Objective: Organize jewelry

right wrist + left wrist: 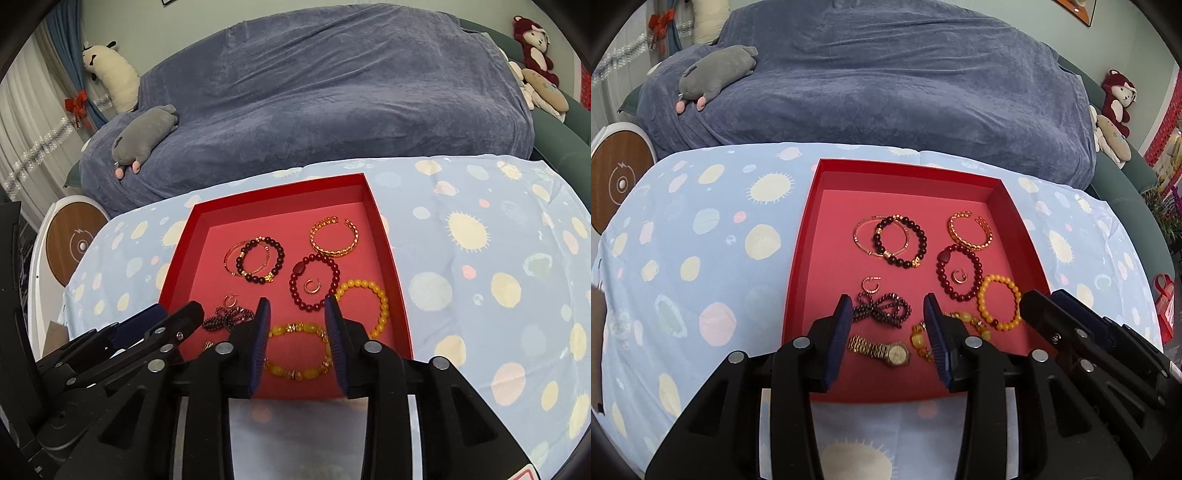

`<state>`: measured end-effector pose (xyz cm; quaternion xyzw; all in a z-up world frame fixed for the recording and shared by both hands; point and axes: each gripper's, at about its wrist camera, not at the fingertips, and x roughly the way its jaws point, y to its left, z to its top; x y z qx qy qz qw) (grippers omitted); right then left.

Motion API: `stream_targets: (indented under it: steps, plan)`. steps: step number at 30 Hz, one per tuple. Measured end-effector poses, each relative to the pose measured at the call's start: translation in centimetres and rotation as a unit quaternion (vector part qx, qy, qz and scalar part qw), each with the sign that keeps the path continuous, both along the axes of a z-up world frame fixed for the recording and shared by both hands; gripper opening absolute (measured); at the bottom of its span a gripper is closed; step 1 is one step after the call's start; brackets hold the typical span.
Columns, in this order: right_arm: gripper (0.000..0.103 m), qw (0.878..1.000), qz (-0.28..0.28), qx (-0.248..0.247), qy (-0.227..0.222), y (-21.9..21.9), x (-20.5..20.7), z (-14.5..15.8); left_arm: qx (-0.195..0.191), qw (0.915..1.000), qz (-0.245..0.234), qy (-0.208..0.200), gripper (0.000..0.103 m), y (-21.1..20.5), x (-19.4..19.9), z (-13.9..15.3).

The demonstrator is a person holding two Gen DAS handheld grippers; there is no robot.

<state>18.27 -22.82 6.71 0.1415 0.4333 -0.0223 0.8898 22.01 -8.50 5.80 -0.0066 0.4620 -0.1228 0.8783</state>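
A shallow red tray (812, 229) (391, 258) on the patterned cloth holds the jewelry. My left gripper (887, 301) hangs open over the tray's near left part. A dark bead strand (886, 308) and a gold watch (897, 353) lie below its gap, untouched. My right gripper (296, 301) is open above a chunky yellow bracelet (295, 326), not gripping it. Farther in lie a dark bead bracelet (921, 233) over a gold bangle, a gold cuff (960, 236), a red bead bracelet (943, 256) and a yellow bead bracelet (981, 301). The two grippers stand side by side.
A light blue cloth with sun and planet prints (701, 221) covers the table. Behind it is a sofa under a blue throw (886, 81), with a grey plush (716, 74) and red plush toys (1117, 96). A round white and wood device (617, 184) stands at the left.
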Motion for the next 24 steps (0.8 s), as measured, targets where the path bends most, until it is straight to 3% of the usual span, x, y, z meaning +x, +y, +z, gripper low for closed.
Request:
stream_targets:
  steps: [8, 17, 24]
  plan:
    - [0.056, 1.0, -0.018, -0.014, -0.012, -0.1, -3.6, 1.4, 0.005, 0.9999, 0.011, -0.003, 0.044, 1.3, -3.6, 0.8]
    - [0.062, 0.999, -0.029, -0.029, -0.01, 0.0, -6.9, 1.6, 0.012, 0.9999, 0.009, -0.004, 0.054, 1.9, -6.9, 1.0]
    - [0.076, 0.998, -0.04, -0.039, -0.007, -0.2, -9.1, 1.4, 0.017, 0.9991, 0.037, -0.008, 0.083, 3.3, -8.9, 1.1]
